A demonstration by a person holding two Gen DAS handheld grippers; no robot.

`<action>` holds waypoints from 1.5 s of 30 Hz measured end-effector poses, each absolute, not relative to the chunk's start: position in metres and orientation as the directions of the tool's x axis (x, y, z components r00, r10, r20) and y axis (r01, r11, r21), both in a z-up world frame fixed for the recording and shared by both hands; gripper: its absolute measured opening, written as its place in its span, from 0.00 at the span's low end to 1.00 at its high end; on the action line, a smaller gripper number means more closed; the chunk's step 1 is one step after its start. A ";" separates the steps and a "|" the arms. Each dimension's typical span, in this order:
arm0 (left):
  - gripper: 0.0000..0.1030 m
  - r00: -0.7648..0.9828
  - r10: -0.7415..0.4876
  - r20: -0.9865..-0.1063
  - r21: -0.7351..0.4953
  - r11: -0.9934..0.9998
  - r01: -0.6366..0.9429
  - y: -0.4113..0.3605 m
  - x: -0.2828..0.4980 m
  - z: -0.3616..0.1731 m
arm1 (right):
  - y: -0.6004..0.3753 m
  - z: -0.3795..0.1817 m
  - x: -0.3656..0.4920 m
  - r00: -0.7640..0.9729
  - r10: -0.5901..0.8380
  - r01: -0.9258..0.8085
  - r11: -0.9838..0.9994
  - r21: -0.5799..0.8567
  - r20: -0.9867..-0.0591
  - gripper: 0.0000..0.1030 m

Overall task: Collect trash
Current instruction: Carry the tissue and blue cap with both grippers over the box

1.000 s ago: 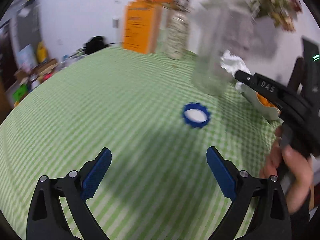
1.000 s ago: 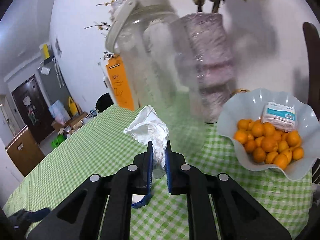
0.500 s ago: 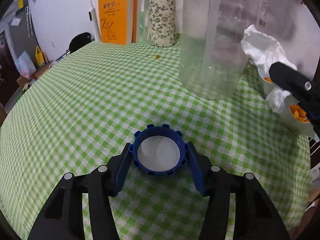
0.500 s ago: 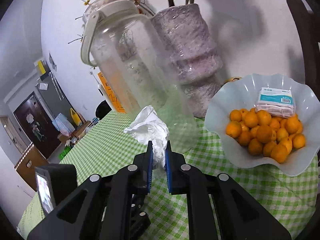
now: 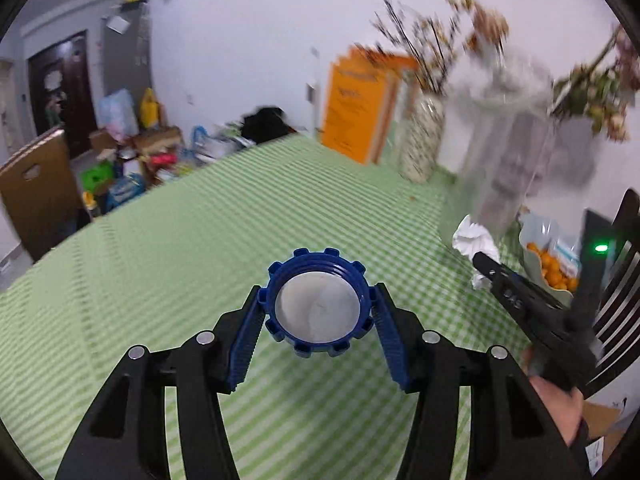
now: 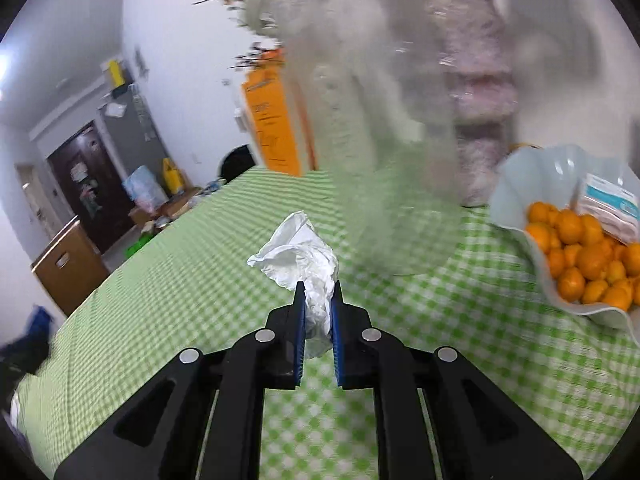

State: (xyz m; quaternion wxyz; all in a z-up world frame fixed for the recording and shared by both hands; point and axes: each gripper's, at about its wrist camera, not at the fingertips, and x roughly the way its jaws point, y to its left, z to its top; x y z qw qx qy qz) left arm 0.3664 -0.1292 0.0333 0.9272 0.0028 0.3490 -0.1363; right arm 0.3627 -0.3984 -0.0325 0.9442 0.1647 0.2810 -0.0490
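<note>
A table under a green-and-white checked cloth [image 5: 248, 216] carries everything. At its far side stand an orange box [image 5: 358, 114], a speckled vase [image 5: 422, 140] of dried stems, a tall clear jar [image 6: 380, 140] and a mauve ribbed vase [image 6: 478, 92]. Beside the jar sits a pale wavy bowl [image 6: 516, 184] of small oranges [image 6: 580, 248] with a packet on top.

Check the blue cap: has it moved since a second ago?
Yes. The blue cap has left the checked tablecloth; the left gripper holds it lifted.
</note>
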 end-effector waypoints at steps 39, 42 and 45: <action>0.51 0.814 -0.323 -0.482 -0.176 0.946 0.271 -0.095 0.083 0.086 | -0.378 0.076 0.032 0.862 0.159 -0.107 0.985 0.135 -0.482 0.11; 0.51 0.798 -0.347 -0.494 -0.196 0.938 0.286 -0.110 0.070 0.076 | -0.416 0.075 0.005 0.865 0.141 -0.074 0.985 0.156 -0.482 0.11; 0.51 0.787 -0.376 -0.490 -0.224 0.926 0.303 -0.130 0.055 0.067 | -0.449 0.070 -0.024 0.866 0.099 -0.040 0.991 0.129 -0.490 0.11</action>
